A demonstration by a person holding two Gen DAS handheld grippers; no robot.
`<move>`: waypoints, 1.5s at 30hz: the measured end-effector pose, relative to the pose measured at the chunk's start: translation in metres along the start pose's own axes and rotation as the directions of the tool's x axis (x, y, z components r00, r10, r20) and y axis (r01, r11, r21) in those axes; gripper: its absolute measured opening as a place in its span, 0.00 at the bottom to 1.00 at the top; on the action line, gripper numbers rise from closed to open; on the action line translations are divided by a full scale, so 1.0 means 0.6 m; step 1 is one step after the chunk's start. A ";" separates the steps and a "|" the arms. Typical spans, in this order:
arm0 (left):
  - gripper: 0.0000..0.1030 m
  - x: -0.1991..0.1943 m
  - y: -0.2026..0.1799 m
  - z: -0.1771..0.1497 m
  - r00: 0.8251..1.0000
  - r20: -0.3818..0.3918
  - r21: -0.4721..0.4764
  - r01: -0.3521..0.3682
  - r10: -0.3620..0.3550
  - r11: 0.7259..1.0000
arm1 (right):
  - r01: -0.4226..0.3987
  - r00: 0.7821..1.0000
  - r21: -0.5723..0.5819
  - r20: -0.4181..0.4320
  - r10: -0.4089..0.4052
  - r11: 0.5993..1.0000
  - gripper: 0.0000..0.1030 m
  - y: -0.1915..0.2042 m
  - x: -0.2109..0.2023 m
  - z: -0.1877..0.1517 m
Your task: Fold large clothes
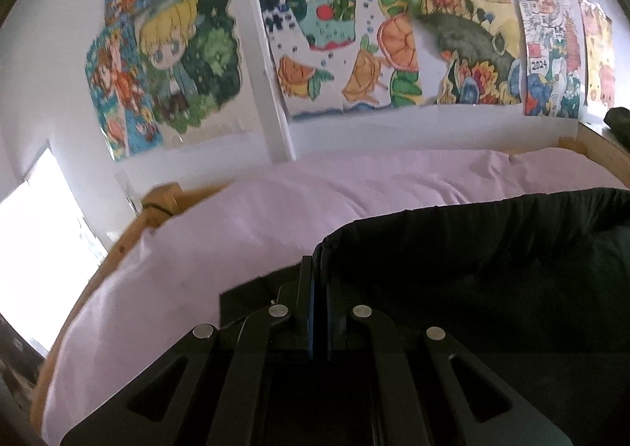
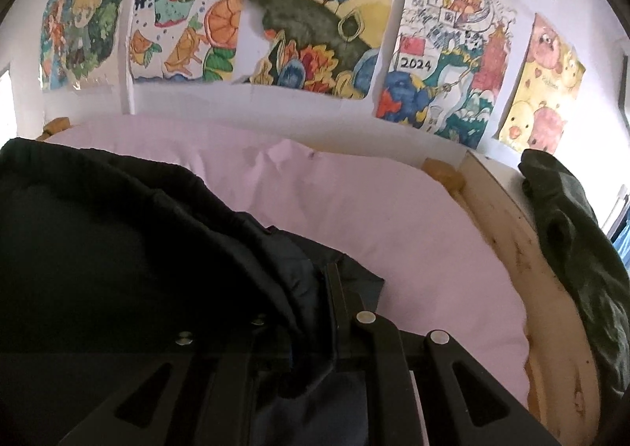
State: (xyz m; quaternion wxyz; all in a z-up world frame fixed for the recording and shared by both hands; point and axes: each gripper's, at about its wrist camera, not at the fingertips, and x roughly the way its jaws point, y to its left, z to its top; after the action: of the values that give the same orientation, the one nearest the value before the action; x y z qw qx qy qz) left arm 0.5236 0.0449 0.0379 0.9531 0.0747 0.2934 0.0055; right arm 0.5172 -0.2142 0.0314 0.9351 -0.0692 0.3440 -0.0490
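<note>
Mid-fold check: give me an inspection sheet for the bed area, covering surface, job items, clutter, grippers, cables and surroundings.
Surface: pink bed sheet, lightly wrinkled, on a wooden bed frame.
Job's things: black garment, large and dark, held up over the sheet at two edges.
Clutter: dark green garment draped over the frame at the right end.
Grippers: left gripper shut on the black garment's folded edge; right gripper shut on a bunched edge of it.
Cables: nothing seen.
Surroundings: white wall with coloured children's drawings; bright window at far left.
</note>
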 end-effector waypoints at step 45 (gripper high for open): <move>0.88 -0.094 0.007 -0.054 0.967 0.082 -0.099 0.248 -0.241 0.964 | -0.261 0.953 -0.001 0.158 0.258 0.965 0.93 0.038 -0.059 -0.025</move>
State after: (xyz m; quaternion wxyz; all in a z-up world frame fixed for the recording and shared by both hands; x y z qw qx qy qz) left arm 0.4586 0.0506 0.0434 0.9586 -0.0138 0.2666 -0.0989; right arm 0.4815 -0.1880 0.0386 0.9582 -0.0177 0.2752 0.0763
